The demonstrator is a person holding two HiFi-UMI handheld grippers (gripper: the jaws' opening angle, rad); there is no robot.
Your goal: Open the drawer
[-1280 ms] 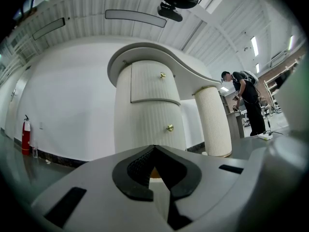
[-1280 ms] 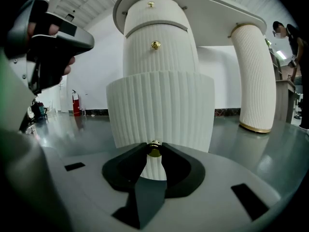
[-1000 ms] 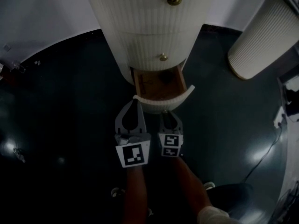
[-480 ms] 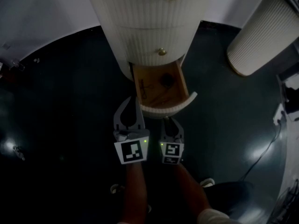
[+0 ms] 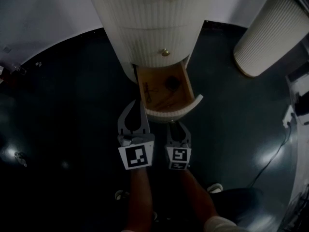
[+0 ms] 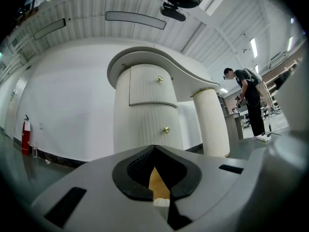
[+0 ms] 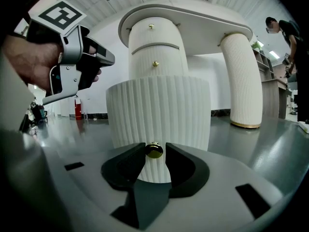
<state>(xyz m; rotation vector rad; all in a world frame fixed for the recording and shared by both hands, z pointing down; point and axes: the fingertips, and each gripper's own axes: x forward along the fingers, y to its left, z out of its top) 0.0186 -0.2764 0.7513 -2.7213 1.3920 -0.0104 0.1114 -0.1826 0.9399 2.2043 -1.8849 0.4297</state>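
Now the drawer has been pulled farther out of the cabinet, so the job looks done. Its knob is being let go by the widening right claw; the left claw is shut, empty.

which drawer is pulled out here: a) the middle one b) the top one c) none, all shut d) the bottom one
d: in the head view the bottom drawer juts forward with its wooden inside showing, while the middle drawer and the top drawer sit flush.
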